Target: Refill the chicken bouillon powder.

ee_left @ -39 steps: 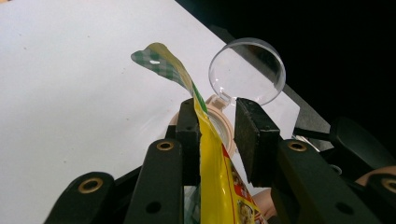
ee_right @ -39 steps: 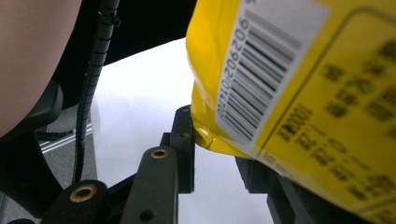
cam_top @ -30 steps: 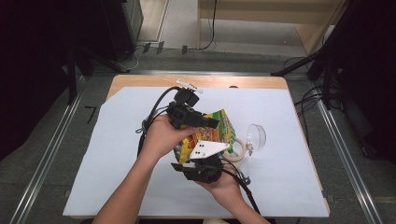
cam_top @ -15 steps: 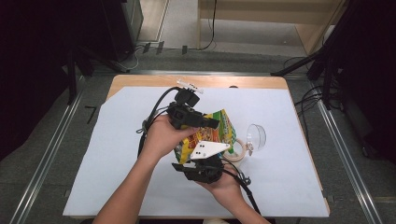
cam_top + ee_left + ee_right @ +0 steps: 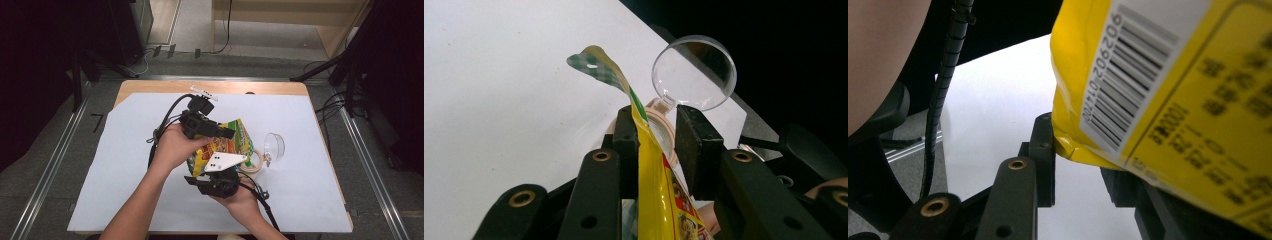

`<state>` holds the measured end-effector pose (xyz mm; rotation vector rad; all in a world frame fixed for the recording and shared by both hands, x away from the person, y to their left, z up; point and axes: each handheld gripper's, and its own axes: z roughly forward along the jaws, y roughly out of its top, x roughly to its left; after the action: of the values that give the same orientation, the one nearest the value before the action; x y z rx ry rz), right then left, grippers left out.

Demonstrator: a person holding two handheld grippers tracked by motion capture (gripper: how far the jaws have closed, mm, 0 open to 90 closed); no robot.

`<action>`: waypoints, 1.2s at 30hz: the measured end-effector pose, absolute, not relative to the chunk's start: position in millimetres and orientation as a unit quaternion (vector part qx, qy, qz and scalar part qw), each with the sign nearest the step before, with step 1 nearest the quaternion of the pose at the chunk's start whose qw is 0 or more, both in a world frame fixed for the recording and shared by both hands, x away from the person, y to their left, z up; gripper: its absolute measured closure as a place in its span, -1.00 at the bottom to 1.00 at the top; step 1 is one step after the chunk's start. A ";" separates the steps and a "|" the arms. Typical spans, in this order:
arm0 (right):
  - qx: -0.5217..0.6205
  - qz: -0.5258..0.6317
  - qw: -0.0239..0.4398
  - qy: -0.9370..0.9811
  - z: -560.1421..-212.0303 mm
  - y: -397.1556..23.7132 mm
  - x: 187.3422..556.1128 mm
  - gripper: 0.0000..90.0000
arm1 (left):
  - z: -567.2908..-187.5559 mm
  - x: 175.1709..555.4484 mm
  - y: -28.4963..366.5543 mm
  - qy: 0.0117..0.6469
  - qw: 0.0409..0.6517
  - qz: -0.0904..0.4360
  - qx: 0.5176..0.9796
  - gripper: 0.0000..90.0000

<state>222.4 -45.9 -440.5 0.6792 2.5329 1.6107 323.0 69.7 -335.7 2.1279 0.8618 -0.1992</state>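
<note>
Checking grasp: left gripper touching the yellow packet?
Touching. Left gripper view: the yellow packet lies against one pad of the left gripper; a gap remains beside the other.

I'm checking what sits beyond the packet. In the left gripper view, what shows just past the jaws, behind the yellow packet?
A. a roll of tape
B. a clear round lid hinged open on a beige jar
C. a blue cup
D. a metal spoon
B: a clear round lid stands open on the beige jar behind the yellow packet.
</note>
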 end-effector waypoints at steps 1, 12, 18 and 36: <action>0.221 0.523 0.032 0.823 -440.7 -46.0 222.3 0.57 | -335.5 322.7 69.5 0.341 0.404 -0.078 0.845 0.60; 0.225 0.524 0.030 0.821 -441.1 -48.7 220.0 0.58 | -335.9 320.1 65.4 0.335 0.408 -0.078 0.846 0.61; 0.225 0.526 0.022 0.820 -438.1 -47.9 218.2 0.58 | -335.6 322.3 68.4 0.341 0.408 -0.090 0.842 0.60; 0.228 0.523 0.015 0.821 -437.0 -48.0 216.9 0.57 | -339.0 325.8 69.8 0.350 0.404 -0.103 0.839 0.59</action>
<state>216.9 -48.0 -437.0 0.7092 2.5559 1.6261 325.8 69.8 -339.0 2.1174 0.8834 -0.2597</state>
